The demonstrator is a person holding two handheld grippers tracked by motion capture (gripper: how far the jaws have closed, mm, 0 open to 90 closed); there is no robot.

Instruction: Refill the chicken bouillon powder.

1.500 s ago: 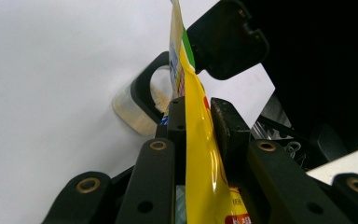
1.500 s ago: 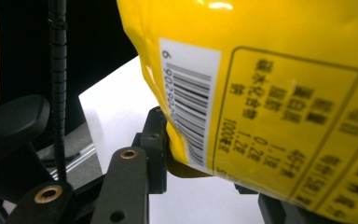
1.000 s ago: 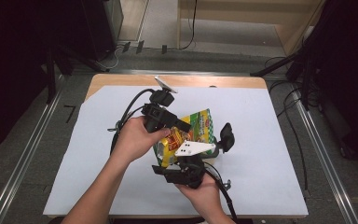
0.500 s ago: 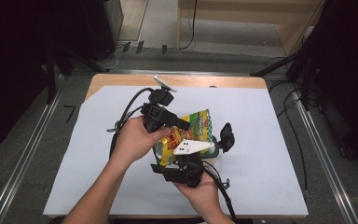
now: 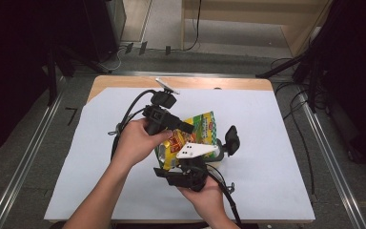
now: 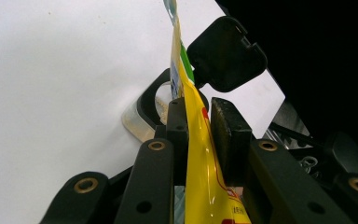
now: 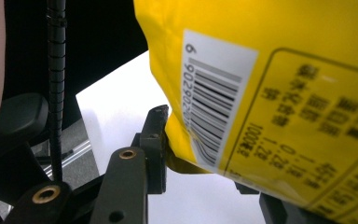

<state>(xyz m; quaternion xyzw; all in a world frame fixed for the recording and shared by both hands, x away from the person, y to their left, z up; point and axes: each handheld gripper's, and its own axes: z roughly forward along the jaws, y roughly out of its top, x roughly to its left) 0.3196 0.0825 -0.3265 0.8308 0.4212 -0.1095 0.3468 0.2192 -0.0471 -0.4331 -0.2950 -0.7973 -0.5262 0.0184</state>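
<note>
1. right gripper (image 5: 190,164): nearest the table's front edge, jaws closed on the lower corner of the bag (image 5: 190,138).
2. bag: yellow snack packet, held up off the sheet between both grippers, mid-table.
3. left gripper (image 5: 183,128): jaws pinched tight on the bag's edge.
4. clear container (image 6: 137,122): black rim, lid hinged open, just right of the bag.
5. white sheet (image 5: 276,143): covers the table.
</note>
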